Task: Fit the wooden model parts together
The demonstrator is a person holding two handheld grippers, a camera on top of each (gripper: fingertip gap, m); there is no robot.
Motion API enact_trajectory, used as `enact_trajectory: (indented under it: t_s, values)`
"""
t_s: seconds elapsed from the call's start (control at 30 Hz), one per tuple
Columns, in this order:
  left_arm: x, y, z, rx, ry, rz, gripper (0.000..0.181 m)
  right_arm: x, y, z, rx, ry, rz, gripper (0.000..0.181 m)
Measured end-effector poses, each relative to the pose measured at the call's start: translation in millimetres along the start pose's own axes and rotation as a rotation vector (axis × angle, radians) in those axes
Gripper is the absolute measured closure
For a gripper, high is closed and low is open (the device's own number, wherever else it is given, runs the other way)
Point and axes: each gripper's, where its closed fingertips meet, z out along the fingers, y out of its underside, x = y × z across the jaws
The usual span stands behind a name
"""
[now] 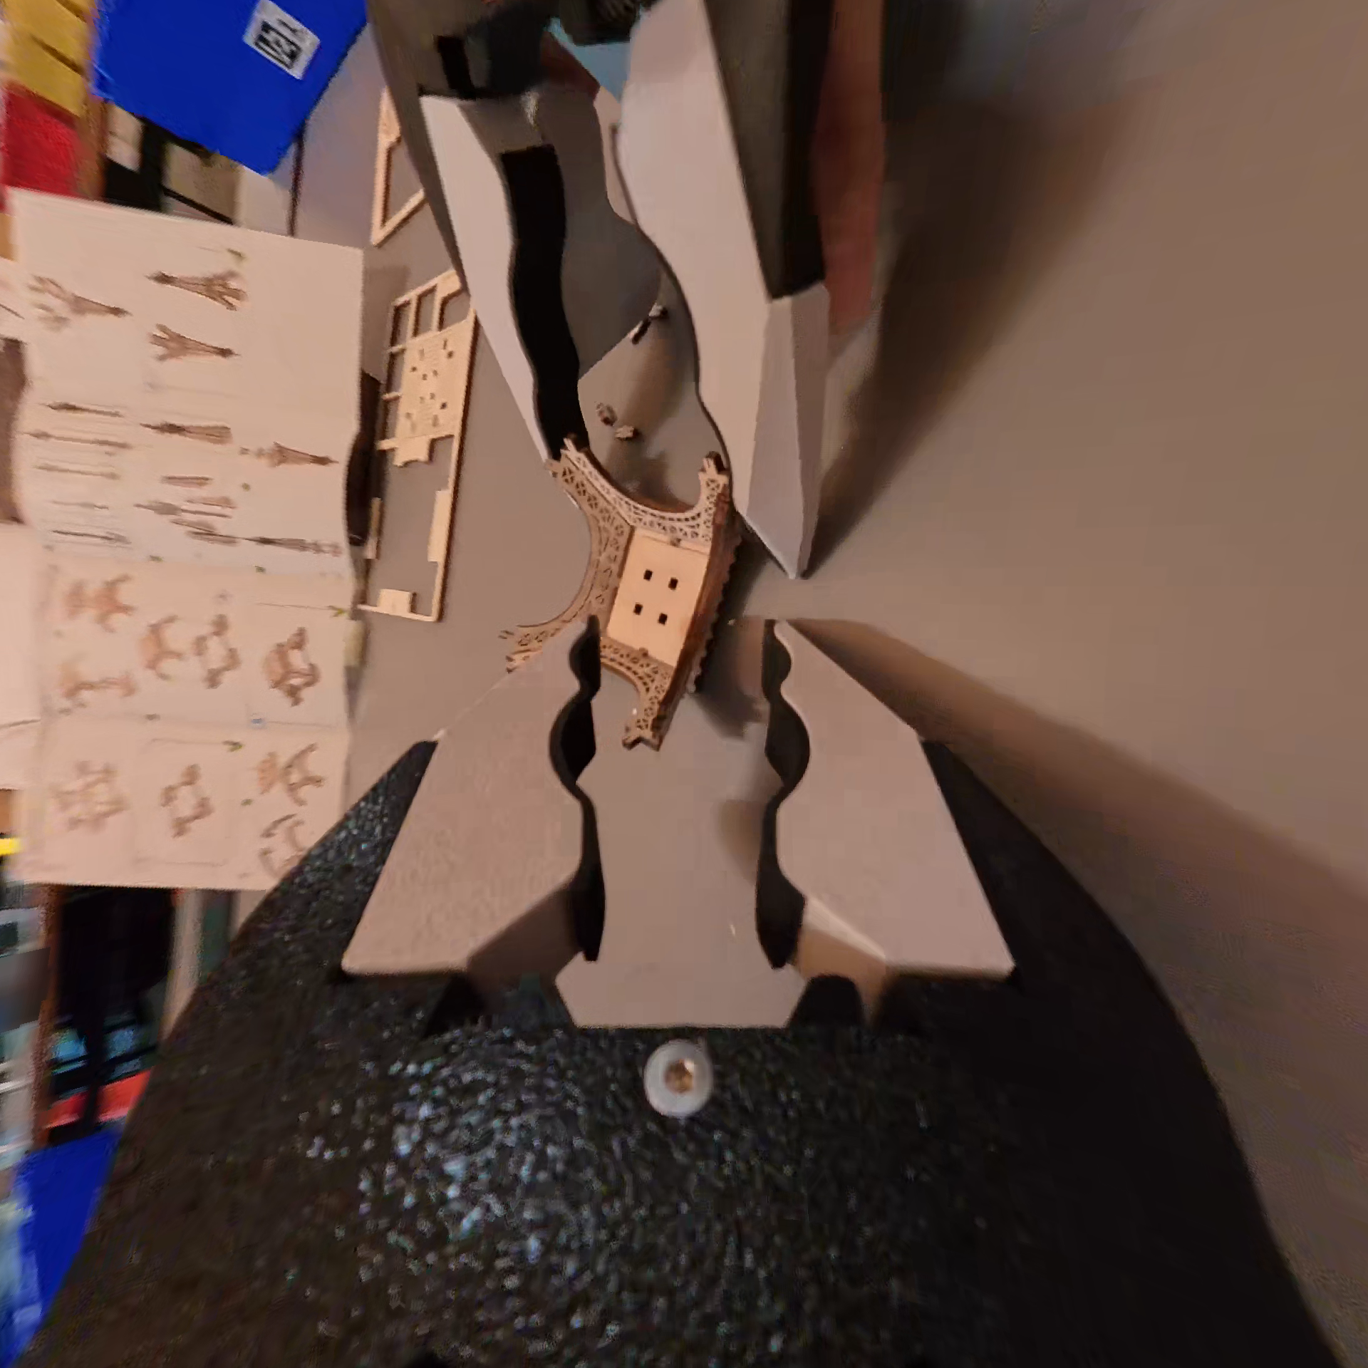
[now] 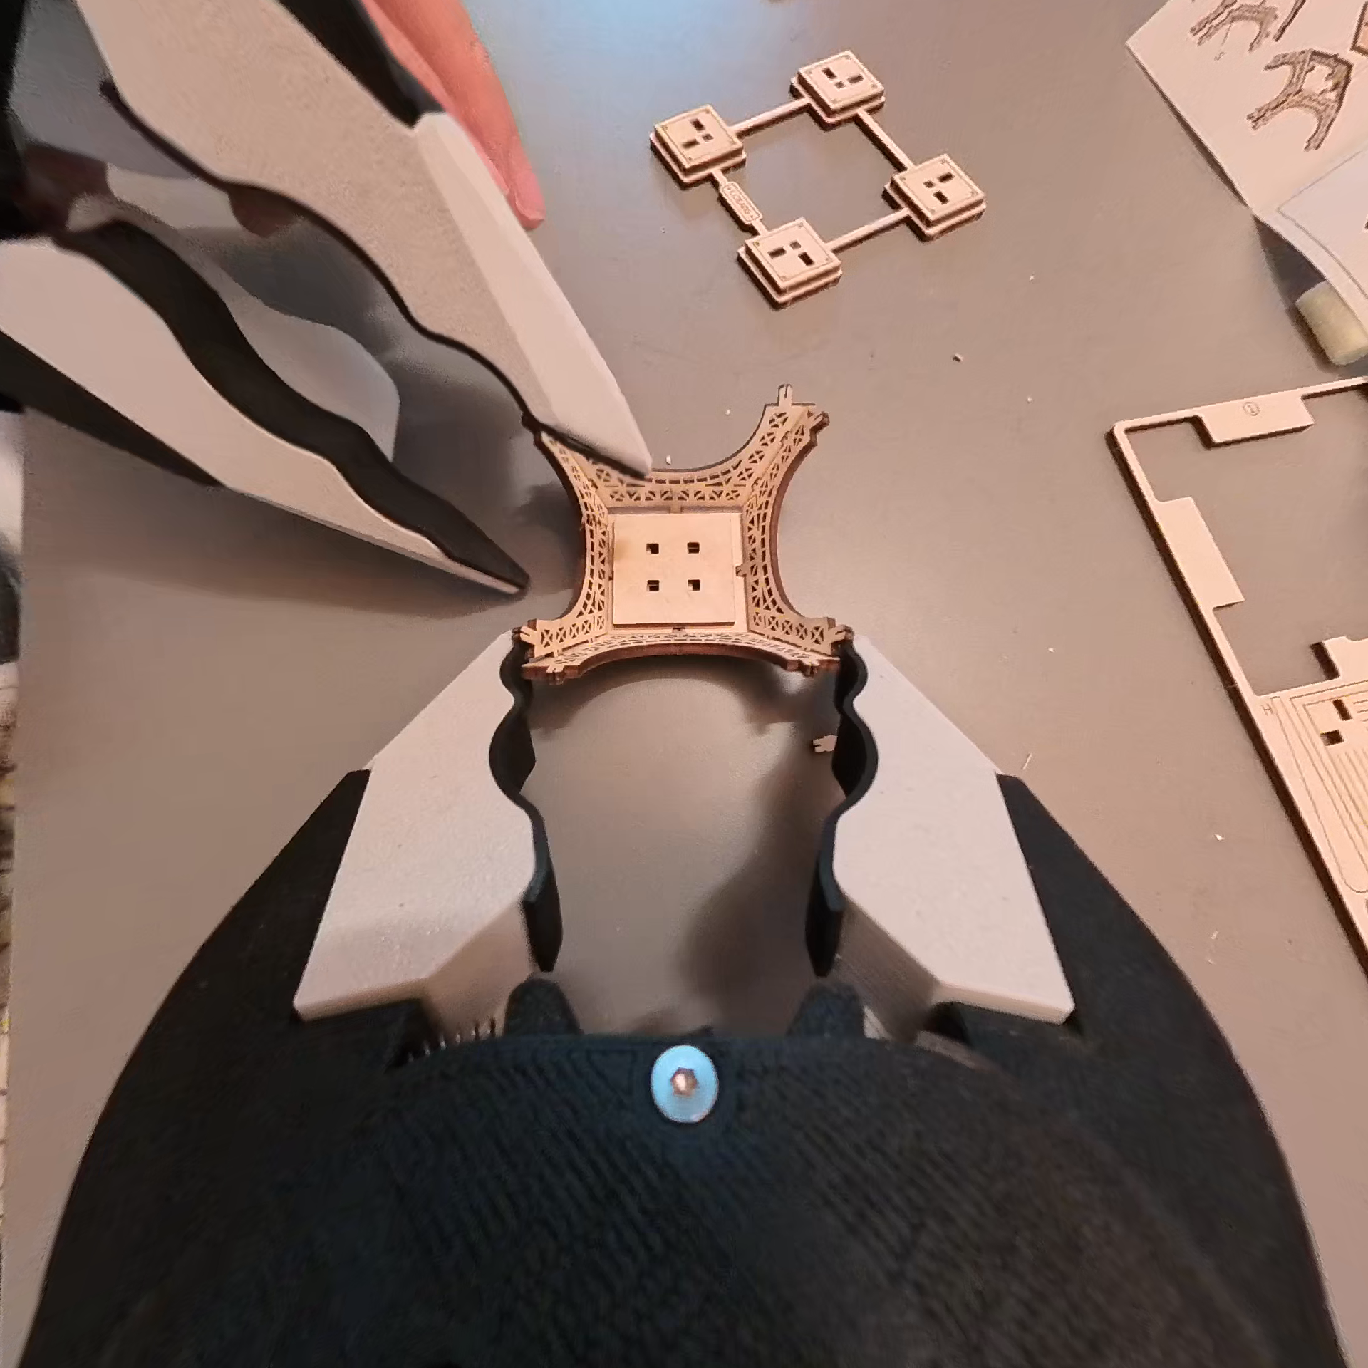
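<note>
The wooden tower base [image 2: 677, 570], four lattice legs around a square plate with several holes, sits between my right gripper's [image 2: 681, 655] fingertips. The pads touch its two near legs, so the gripper is shut on it just above the grey table [image 2: 962, 481]. The base also shows in the left wrist view [image 1: 651, 585]. My left gripper [image 1: 685, 636] is open, with one leg of the base lying between its fingers. In the right wrist view the left gripper [image 2: 581, 525] comes in from the upper left, its upper fingertip [image 2: 614, 444] on the far-left leg.
A wooden frame of four square foot pads [image 2: 818, 178] lies farther back on the table. A punched-out wooden sheet [image 2: 1221, 592] is on the right, instruction sheets [image 2: 1258, 96] at far right. A person's finger [image 2: 474, 111] shows behind the left gripper. Small wooden bits [image 1: 614, 422] lie loose.
</note>
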Motion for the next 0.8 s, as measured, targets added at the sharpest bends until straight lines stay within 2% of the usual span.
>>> enact_trajectory:
  t_s: [0.3, 0.43, 0.6, 0.8]
  values:
    - [-4.6, -2.0, 4.6, -0.076, -0.259, 0.289, 0.150, -3.4, -2.4, -2.5, 0.020, 0.008, -0.012, 0.100]
    - [-4.9, -5.0, 5.1, -0.057, -0.308, 0.329, 0.148, -0.8, -7.7, -8.2, 0.045, 0.022, -0.011, 0.100]
    - [-14.4, -8.2, 3.8, -0.056, -0.394, 0.371, 0.134, -2.3, -21.7, -16.7, 0.131, 0.004, 0.014, 0.100]
    - [-23.7, -8.4, 7.8, -0.070, -0.498, 0.438, 0.139, -3.9, -28.9, -24.3, 0.146, 0.013, 0.011, 0.100]
